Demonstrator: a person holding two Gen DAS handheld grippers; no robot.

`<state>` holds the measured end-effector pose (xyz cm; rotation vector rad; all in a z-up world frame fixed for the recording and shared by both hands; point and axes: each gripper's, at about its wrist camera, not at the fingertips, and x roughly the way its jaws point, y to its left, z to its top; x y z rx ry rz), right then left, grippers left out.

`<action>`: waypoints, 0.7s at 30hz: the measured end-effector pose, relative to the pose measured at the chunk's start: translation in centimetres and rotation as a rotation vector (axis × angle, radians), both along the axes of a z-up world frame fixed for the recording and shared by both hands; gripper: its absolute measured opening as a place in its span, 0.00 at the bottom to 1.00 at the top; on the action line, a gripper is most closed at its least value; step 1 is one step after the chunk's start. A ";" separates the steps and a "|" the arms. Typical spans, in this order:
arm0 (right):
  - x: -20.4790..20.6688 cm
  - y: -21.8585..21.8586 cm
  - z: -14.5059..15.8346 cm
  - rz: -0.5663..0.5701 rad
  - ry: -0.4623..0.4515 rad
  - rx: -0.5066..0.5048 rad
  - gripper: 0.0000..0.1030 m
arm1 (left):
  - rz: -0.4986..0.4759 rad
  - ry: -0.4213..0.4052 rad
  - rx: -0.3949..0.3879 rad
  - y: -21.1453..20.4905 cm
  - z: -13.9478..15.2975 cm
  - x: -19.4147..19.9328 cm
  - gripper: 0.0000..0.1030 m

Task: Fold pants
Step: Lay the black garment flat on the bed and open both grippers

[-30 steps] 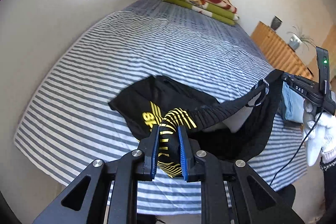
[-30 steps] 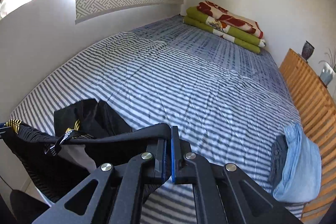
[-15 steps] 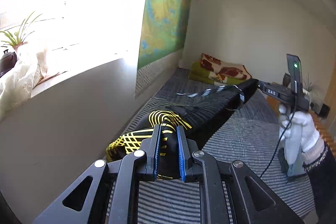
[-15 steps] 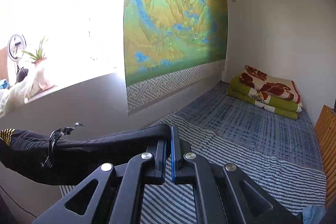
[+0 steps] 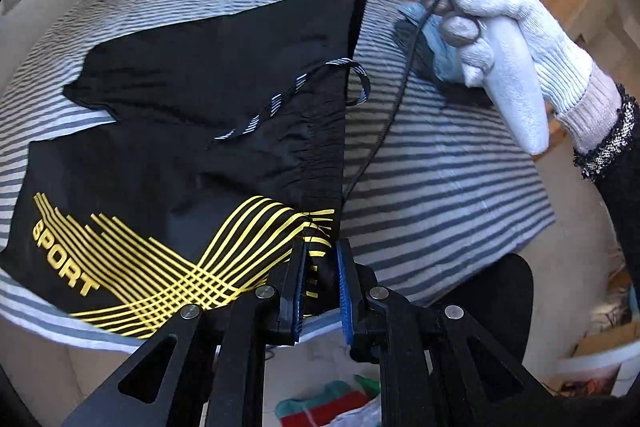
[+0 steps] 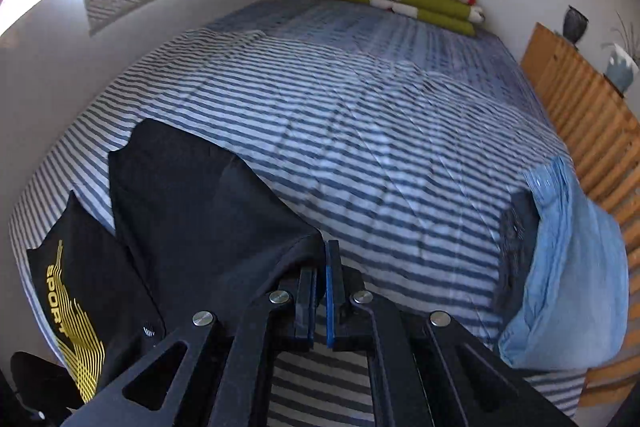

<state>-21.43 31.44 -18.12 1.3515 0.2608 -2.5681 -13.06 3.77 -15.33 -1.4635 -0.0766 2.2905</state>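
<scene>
The black pants (image 5: 192,131), held up in the air half a second ago, have now been swung down and spread over the near left part of the striped bed (image 6: 360,131), so the legs are judged laid out for a first fold. One waistband corner is pinched by the left gripper (image 5: 320,281), the other by the right gripper (image 6: 320,291), with the waistband stretched between them. No containers are seen.
</scene>
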 end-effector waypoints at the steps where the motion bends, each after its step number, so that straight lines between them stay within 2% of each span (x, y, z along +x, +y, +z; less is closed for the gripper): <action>1: 0.1 1.7 -0.7 -0.023 -0.005 0.014 0.03 | -0.039 0.006 -0.012 2.4 -0.2 0.6 0.14; 4: 0.1 5.8 -1.0 -0.091 -0.015 0.002 0.03 | -0.122 0.046 -0.048 7.1 -0.4 0.9 0.14; 7: 0.1 8.5 -0.8 -0.163 -0.013 0.006 0.04 | -0.162 0.043 -0.023 10.0 -0.2 0.0 0.18; 8: 0.1 9.2 -0.9 -0.172 -0.029 0.001 0.05 | -0.172 0.030 -0.013 11.3 -0.3 0.0 0.27; 9: 0.1 10.0 -1.1 -0.174 -0.055 -0.011 0.10 | -0.187 0.012 0.002 11.7 -0.2 -0.1 0.38; 10: 0.3 10.6 -1.2 -0.175 -0.075 -0.019 0.19 | -0.202 0.000 0.019 12.1 0.2 -0.1 0.44; 11: 0.8 11.2 -1.2 -0.174 -0.082 -0.030 0.24 | -0.213 0.008 0.028 12.3 0.6 0.1 0.50; 12: 1.4 11.6 -1.0 -0.167 -0.079 -0.033 0.28 | -0.226 0.022 0.028 12.1 1.2 0.5 0.50; 17: 5.1 14.1 0.0 -0.150 -0.056 -0.056 0.29 | -0.250 0.040 0.088 9.1 3.7 2.4 0.50; 19: 6.4 14.8 0.5 -0.155 -0.045 -0.025 0.37 | -0.241 0.046 0.094 6.1 4.8 3.2 0.50; 21: 7.0 15.4 0.9 -0.152 -0.048 -0.002 0.38 | -0.215 0.066 0.080 3.2 5.6 3.8 0.50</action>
